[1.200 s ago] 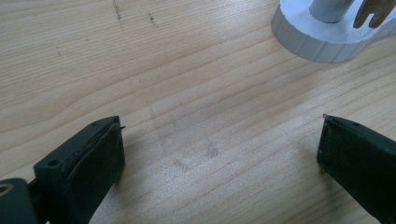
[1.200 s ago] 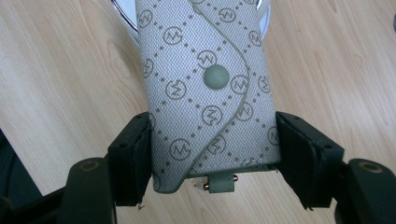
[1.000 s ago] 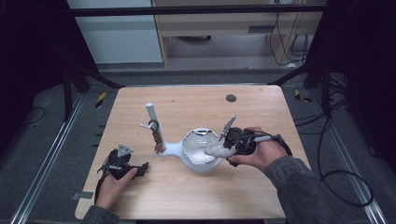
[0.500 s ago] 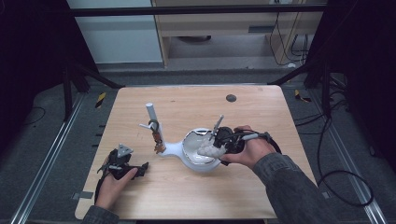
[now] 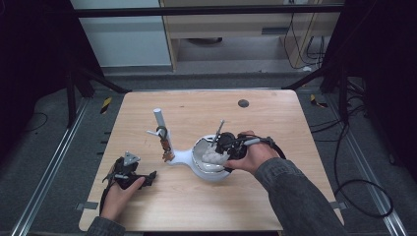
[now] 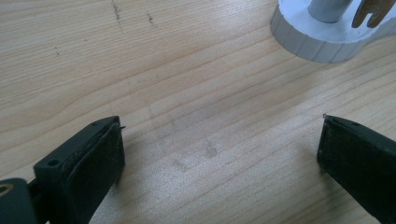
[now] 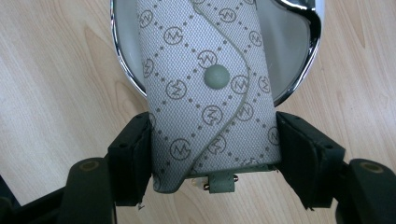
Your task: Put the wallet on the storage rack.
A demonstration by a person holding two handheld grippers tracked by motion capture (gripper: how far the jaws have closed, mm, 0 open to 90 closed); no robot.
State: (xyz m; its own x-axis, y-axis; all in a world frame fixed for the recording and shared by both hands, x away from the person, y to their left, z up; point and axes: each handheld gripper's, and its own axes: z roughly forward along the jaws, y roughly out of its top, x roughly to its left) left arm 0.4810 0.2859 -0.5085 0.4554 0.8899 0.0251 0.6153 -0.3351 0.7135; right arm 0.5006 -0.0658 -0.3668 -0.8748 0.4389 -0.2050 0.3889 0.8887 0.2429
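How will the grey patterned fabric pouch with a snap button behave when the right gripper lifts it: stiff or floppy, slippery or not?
The grey patterned fabric pouch probably keeps its shape: it spans the right gripper jaws without sagging. Its woven surface likely grips the pads well, so slipping seems unlikely. It looks light, though the contents are hidden. Its far end lies over the shiny metal dish.

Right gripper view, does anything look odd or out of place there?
Nothing looks damaged or spilled. The right hand-held gripper is clamped on a patterned snap pouch, which hangs over the chrome-rimmed dish rather than lying flat in it. A small tab pokes from its lower edge.
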